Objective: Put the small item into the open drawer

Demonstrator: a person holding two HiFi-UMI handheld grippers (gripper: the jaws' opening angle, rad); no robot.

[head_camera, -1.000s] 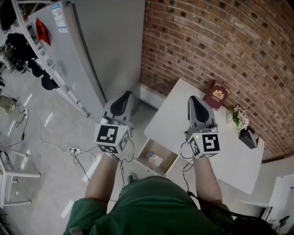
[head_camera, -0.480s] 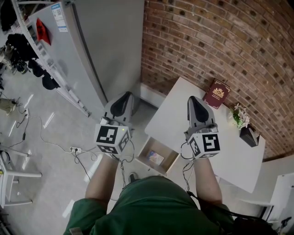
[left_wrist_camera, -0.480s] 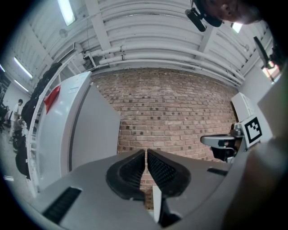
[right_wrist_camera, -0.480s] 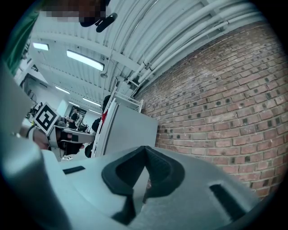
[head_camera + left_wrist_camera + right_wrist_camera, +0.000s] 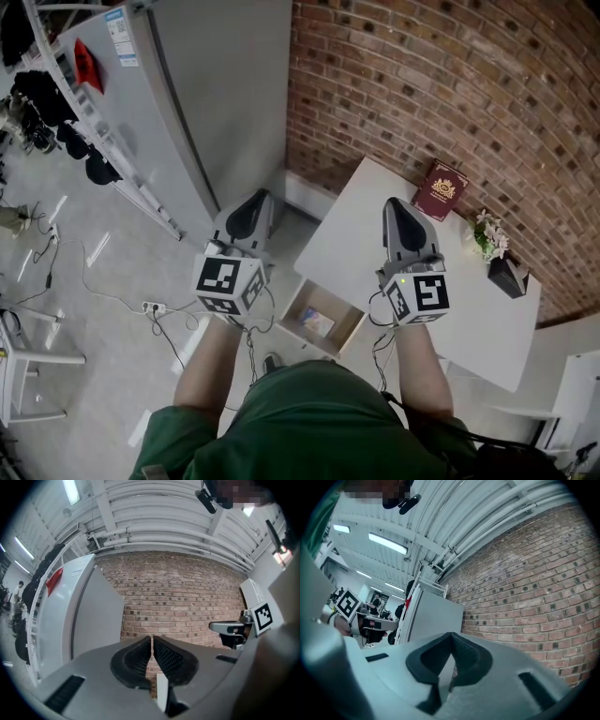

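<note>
A dark red booklet (image 5: 442,192) lies at the far edge of the white table (image 5: 356,230), against the brick wall. Below the table's near edge a drawer (image 5: 349,330) stands open, with a small pale packet (image 5: 316,323) inside. My right gripper (image 5: 392,201) hovers over the table, shut and empty, just left of the booklet. My left gripper (image 5: 254,193) hangs over the floor left of the table, also shut with nothing in it. In the left gripper view the pads (image 5: 140,656) meet; in the right gripper view the pads (image 5: 464,658) meet too. Both point at the brick wall.
A small pot of white flowers (image 5: 488,240) and a black object (image 5: 507,280) stand on the table's right part. A tall grey cabinet (image 5: 206,94) rises at the left. Cables and a power strip (image 5: 150,307) lie on the floor.
</note>
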